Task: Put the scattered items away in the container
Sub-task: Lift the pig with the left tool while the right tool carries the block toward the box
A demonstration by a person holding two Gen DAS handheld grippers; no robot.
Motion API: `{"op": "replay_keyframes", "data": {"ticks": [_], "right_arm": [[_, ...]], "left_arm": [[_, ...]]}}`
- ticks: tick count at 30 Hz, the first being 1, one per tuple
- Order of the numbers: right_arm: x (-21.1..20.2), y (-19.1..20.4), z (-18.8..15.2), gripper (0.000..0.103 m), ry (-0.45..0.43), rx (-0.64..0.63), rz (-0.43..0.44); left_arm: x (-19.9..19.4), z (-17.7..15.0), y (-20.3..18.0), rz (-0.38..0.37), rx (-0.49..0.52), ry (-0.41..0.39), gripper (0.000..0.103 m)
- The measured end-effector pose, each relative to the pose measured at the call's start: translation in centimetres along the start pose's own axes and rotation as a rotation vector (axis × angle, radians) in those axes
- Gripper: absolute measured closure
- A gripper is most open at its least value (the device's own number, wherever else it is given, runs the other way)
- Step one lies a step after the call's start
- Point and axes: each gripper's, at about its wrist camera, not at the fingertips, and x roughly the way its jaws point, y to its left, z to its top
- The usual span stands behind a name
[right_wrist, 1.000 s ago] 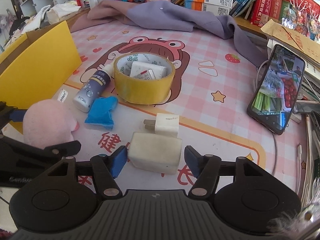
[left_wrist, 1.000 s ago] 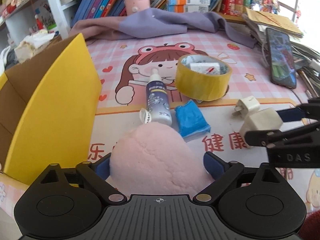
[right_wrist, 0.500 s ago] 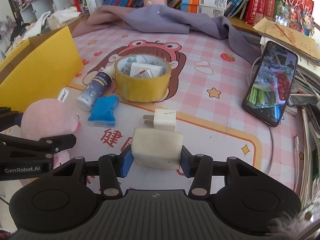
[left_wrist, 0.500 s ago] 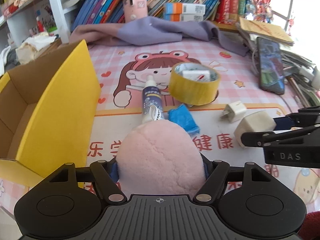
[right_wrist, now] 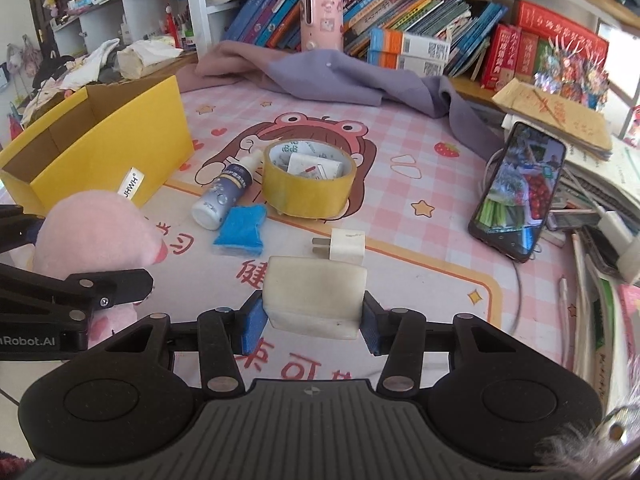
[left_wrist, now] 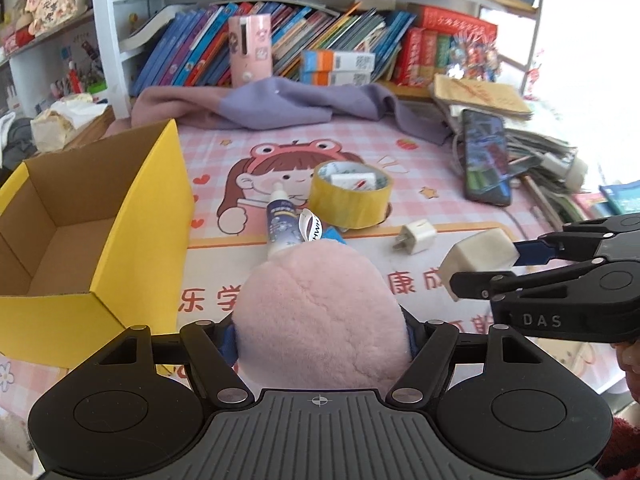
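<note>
My left gripper [left_wrist: 320,340] is shut on a pink plush toy [left_wrist: 320,312] and holds it above the mat; the toy [right_wrist: 96,236] shows at the left of the right wrist view. My right gripper [right_wrist: 314,318] is shut on a cream block-shaped charger [right_wrist: 316,298], also lifted, and this charger [left_wrist: 478,256] shows at the right of the left wrist view. The open yellow cardboard box [left_wrist: 136,216] stands at the left. On the mat lie a yellow tape roll [right_wrist: 308,182], a small spray bottle [right_wrist: 224,194], a blue packet [right_wrist: 240,230] and a small white plug [right_wrist: 346,246].
A phone [right_wrist: 520,192] leans on stacked papers at the right. A purple cloth [right_wrist: 340,76] lies along the back in front of a row of books and a pink cup [right_wrist: 322,18]. Cables and papers crowd the right edge.
Both grippers closed on their objects and rose: the left one on the pink plush, the right one on the cream charger. Both objects came up off the mat.
</note>
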Motion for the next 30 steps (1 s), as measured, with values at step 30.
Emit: {"op": "replay_keyframes", "data": {"ticks": [30], "right_arm": [[-10.1,18.9,-9.0,0.058,-0.059,0.088,-0.149]], "left_arm": [[-13.7,-11.3,9.1,-0.139,0.128,-0.061,0.032]]}}
